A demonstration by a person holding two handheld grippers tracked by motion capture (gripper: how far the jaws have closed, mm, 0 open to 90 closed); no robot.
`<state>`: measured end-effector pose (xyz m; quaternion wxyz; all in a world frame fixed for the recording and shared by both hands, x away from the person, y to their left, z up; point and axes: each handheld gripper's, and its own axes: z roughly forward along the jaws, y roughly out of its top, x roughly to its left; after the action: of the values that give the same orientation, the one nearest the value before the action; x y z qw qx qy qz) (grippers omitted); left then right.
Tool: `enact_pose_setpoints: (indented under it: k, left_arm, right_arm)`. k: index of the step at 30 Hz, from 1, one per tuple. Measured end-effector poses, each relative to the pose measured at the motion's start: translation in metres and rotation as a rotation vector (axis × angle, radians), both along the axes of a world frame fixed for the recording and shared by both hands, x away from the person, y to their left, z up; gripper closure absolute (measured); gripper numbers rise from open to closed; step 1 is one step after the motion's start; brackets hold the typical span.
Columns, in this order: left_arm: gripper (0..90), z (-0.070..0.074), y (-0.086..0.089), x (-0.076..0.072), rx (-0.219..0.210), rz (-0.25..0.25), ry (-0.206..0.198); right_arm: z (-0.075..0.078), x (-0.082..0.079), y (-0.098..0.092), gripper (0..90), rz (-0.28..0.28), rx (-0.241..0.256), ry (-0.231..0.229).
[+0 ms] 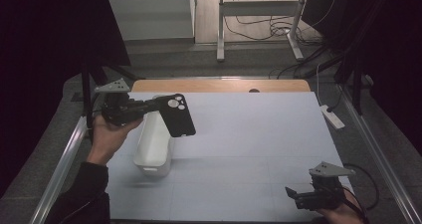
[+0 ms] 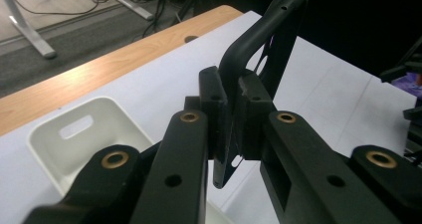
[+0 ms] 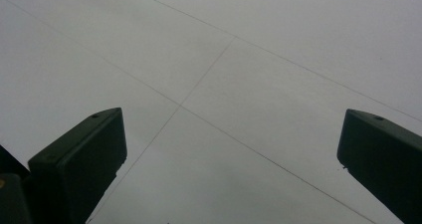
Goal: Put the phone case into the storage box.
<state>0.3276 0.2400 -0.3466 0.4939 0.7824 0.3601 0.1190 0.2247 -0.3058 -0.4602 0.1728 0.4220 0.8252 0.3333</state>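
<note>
The black phone case [image 1: 177, 115] held in the left gripper [image 1: 158, 103] hides part of the white bin's [image 1: 152, 149] far end in the high view. At the tabletop's [image 1: 249, 149] near right corner, the person's right hand [image 1: 343, 215] is cut off by the bottom edge. In the left gripper view, the clamped jaws cover the case's lower part.

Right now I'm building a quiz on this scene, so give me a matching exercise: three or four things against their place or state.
Things:
1. phone case
2. white bin
3. right gripper
4. left gripper

States:
A. open, low over the bare mat at the near right
B. standing on the mat, nothing seen in it
C. shut on something
D. black, held up in the air

Pairs: 1-D, 2-B, 3-A, 4-C
</note>
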Motion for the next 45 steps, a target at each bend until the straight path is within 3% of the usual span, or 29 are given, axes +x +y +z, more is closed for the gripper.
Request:
enact_pose_setpoints:
  k: [15,31,45]
  left_arm:
    - [83.9,0.009,0.022,0.013,0.047,0.06,-0.02]
    - [83.8,-0.002,0.043,0.031,0.082,0.131,-0.025]
    - [83.8,-0.008,0.05,0.048,0.101,0.158,-0.031]
  right_arm:
    - [0.0,0.0,-0.001,0.0,-0.001,0.012,0.006]
    - [0.001,-0.001,-0.003,0.0,0.0,0.027,0.005]
    - [0.001,-0.001,-0.004,0.0,0.005,0.032,0.006]
